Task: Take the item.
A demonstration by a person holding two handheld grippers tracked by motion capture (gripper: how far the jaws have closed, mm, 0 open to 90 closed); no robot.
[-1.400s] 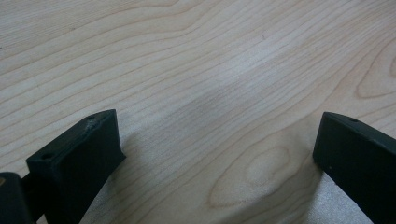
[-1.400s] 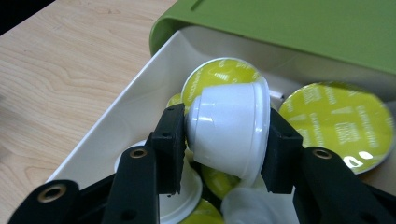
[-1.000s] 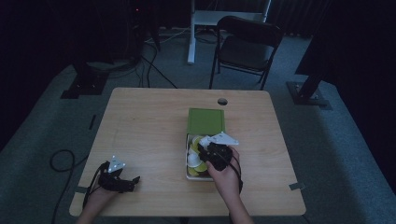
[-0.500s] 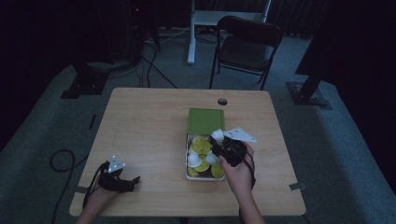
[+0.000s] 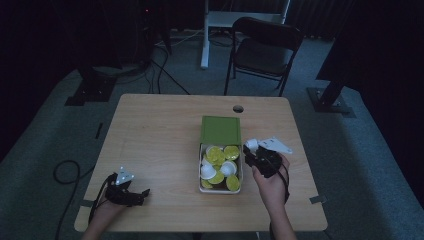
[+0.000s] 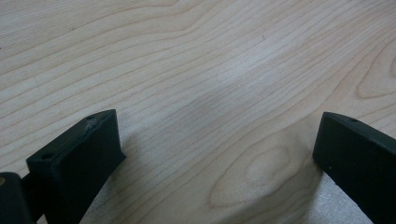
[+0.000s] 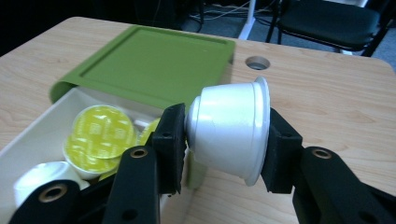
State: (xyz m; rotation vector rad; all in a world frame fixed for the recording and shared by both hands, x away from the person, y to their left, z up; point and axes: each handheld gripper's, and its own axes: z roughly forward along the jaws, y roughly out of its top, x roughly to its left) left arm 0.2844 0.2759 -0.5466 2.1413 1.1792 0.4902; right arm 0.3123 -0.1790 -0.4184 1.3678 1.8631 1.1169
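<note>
Coffee pod (image 7: 229, 130), a small white plastic cup with a flared rim, sits clamped sideways in the right hand-held gripper (image 7: 226, 140), lifted just right of the white box (image 5: 220, 189) that holds the other pods in the middle of the desk (image 5: 155, 130). It looks very light and fairly stiff, though the thin wall would likely dent under a hard squeeze and the smooth plastic could slip or twist between flat pads. The jaws take it end to end, one against the narrow base and the other against the wide rim face; that seems a fair hold, since the ends resist crushing better than the sidewall, but a grip across the body just below the rim may sit steadier. The jaws stand a pod's length apart, closed firmly enough to carry it with nothing else touching. In the box lie several more pods, some showing yellow-green foil lids (image 7: 98, 130) and some white bases, and the green sleeve (image 7: 154, 63) of the box covers its far part. The left hand-held gripper (image 5: 131, 192) rests low over the near left corner of the desk, its jaws spread wide with only bare wood between them, holding nothing.
</note>
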